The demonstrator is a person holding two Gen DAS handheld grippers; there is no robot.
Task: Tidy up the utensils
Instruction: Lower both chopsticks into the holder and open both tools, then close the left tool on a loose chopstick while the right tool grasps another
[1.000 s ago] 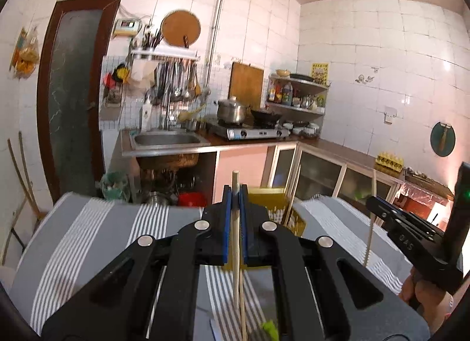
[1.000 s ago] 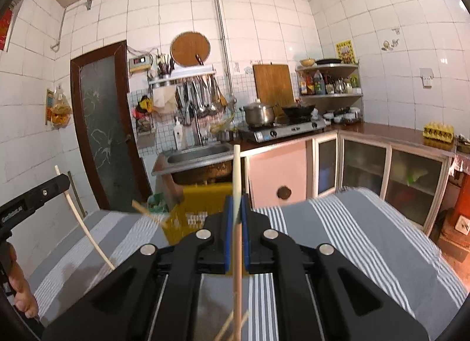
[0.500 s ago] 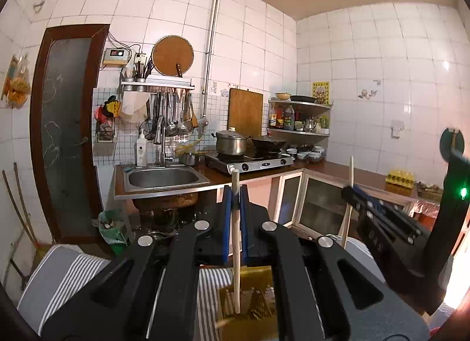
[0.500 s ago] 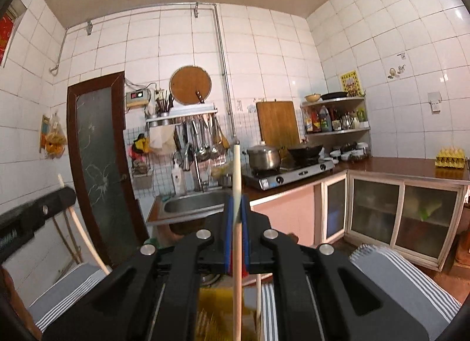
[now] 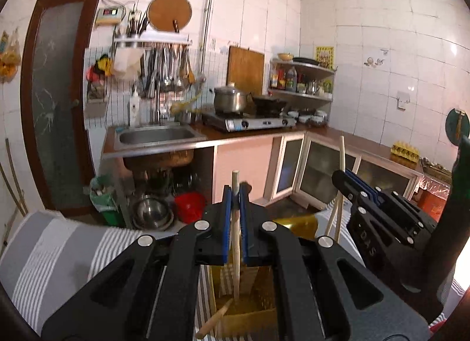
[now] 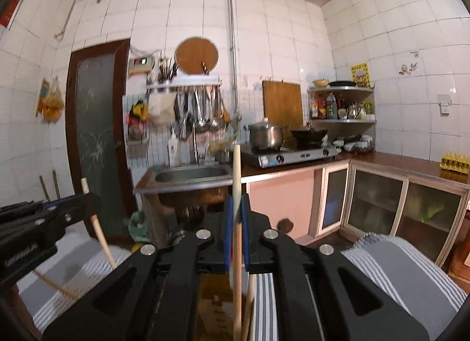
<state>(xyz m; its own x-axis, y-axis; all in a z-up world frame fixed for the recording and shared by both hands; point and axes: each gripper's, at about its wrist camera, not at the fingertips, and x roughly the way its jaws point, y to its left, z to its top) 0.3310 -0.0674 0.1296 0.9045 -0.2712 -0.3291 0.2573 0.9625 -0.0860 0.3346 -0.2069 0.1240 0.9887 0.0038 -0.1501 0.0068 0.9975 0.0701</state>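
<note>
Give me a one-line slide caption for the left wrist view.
Left gripper clamps an upright wooden chopstick above the yellow basket; right gripper holds another alongside.

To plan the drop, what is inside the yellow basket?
In the yellow basket, a loose chopstick leans, and the held chopstick dips in. The hand-held gripper hides the rest.

Your cloth (image 5: 53, 252) is grey with white stripes. Your basket (image 5: 252, 288) is yellow, your chopsticks (image 6: 236, 223) pale wood, your gripper pads (image 5: 226, 223) blue.
</note>
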